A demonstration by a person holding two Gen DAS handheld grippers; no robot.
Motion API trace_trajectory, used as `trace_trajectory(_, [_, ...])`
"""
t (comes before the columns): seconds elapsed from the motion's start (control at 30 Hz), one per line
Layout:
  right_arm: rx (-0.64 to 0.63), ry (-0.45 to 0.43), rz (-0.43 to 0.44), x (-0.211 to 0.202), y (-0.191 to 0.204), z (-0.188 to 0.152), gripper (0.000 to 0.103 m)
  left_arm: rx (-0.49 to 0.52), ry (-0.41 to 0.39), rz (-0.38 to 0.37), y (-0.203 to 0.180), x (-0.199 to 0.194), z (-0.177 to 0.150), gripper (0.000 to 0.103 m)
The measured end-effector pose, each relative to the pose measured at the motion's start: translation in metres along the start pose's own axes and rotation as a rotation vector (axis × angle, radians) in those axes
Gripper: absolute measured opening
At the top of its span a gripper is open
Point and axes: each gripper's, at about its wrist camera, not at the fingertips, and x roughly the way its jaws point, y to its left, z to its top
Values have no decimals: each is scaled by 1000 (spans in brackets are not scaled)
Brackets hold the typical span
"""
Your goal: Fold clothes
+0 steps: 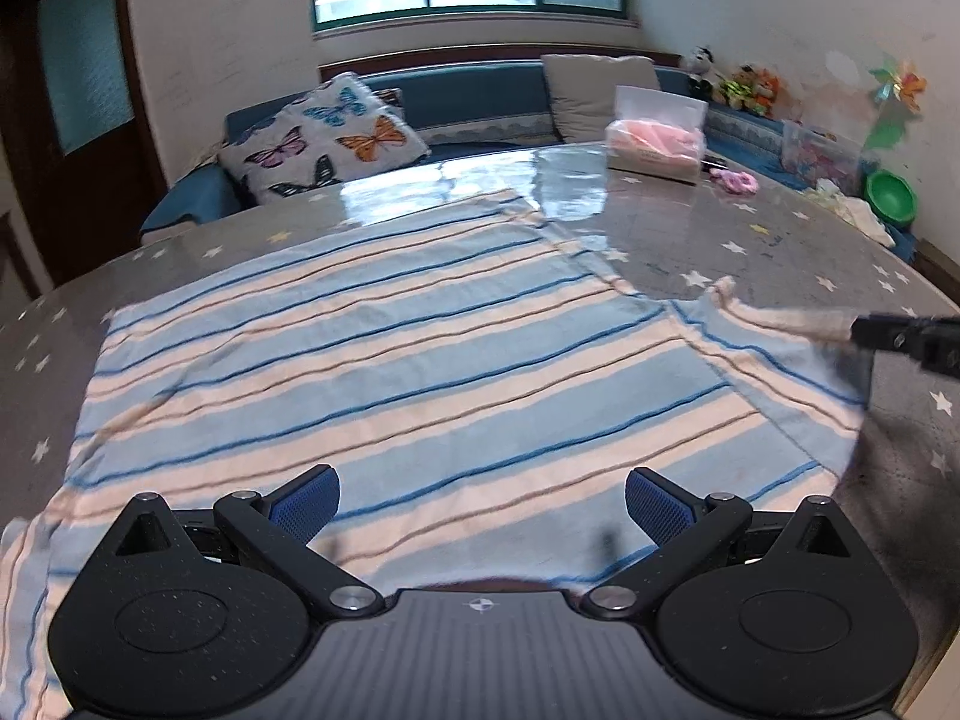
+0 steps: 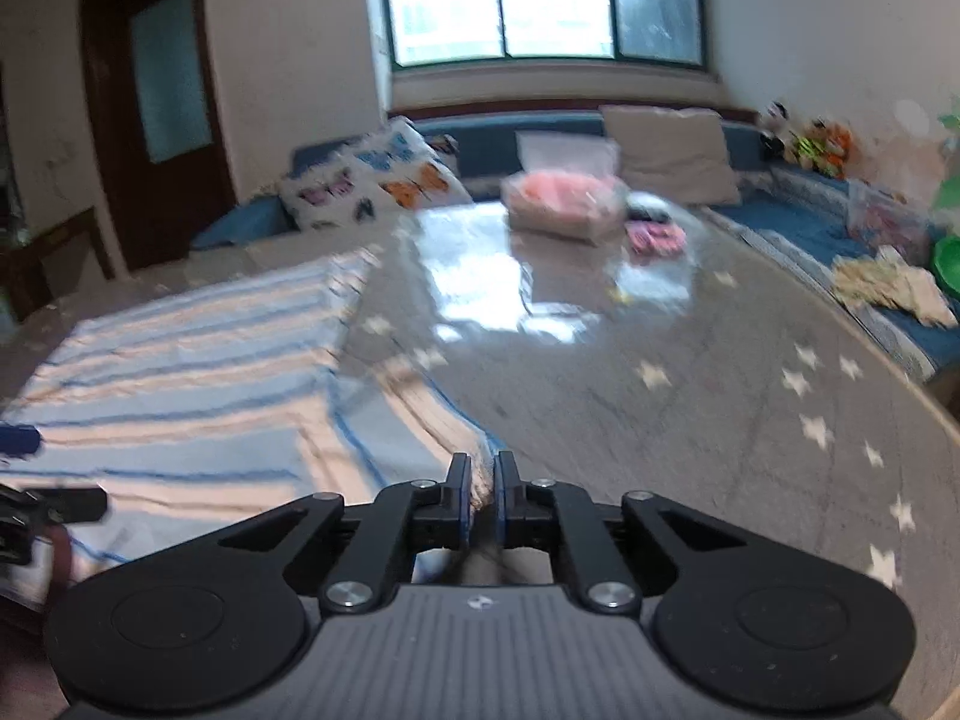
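Note:
A shirt (image 1: 390, 360) with light blue, cream and dark blue stripes lies spread flat on the grey star-patterned table (image 1: 750, 228). My left gripper (image 1: 483, 504) hovers over its near hem, jaws wide open, with nothing between the blue pads (image 1: 306, 504). My right gripper (image 2: 483, 468) is shut on the edge of the shirt's sleeve (image 2: 420, 414), the cloth pinched between its pads. In the left wrist view the right gripper (image 1: 864, 331) comes in from the right edge and holds that sleeve (image 1: 780, 324) lifted slightly off the table. The left gripper (image 2: 42, 471) shows at the left edge of the right wrist view.
A clear box of pink items (image 1: 654, 141) and a pink scrunchie (image 1: 735, 180) sit at the table's far side. A green bowl (image 1: 891, 198) and crumpled cloth (image 2: 894, 288) lie at the far right. A blue sofa with a butterfly pillow (image 1: 324, 138) stands behind the table.

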Motion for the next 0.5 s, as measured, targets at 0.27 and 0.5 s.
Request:
trace_trajectory(0.27, [-91, -46, 181, -20, 54, 21, 7, -107, -5, 79, 42, -22, -20, 103])
trace_trajectory(0.5, [-198, 9, 296, -7, 104, 8, 7, -190, -19, 177, 83, -45, -42, 103])
